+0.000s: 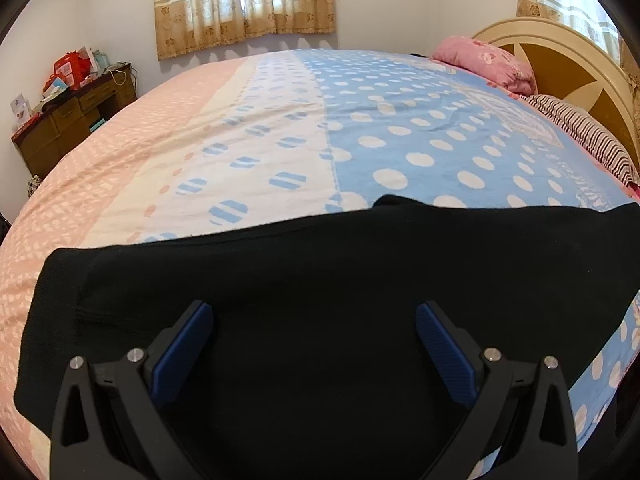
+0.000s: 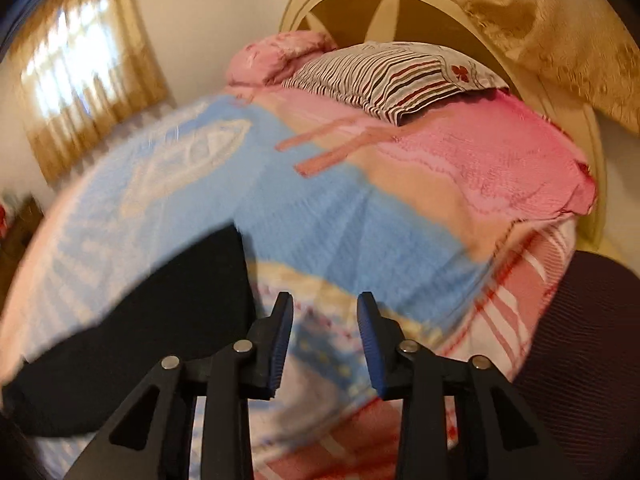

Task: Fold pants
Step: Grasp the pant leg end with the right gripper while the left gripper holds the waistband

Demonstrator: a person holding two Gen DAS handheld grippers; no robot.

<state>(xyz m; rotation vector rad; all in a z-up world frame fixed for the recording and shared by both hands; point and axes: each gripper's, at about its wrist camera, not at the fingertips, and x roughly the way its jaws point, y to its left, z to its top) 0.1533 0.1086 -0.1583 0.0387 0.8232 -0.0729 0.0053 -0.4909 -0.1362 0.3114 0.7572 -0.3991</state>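
The black pants (image 1: pixel 320 264) lie flat across the near side of the bed, folded into a broad band. My left gripper (image 1: pixel 314 312) hovers over the middle of the pants, jaws wide open and empty. In the right wrist view the pants (image 2: pixel 152 328) lie to the lower left. My right gripper (image 2: pixel 325 304) is open and empty, over the bedspread just right of the pants' edge. That view is blurred by motion.
The bedspread (image 1: pixel 360 128) is pink, white and blue with dots. A striped pillow (image 2: pixel 384 76) and a pink quilt (image 1: pixel 484 62) lie by the headboard (image 1: pixel 560 60). A wooden desk (image 1: pixel 72 120) with clutter stands at far left. A dark chair (image 2: pixel 592 340) is at right.
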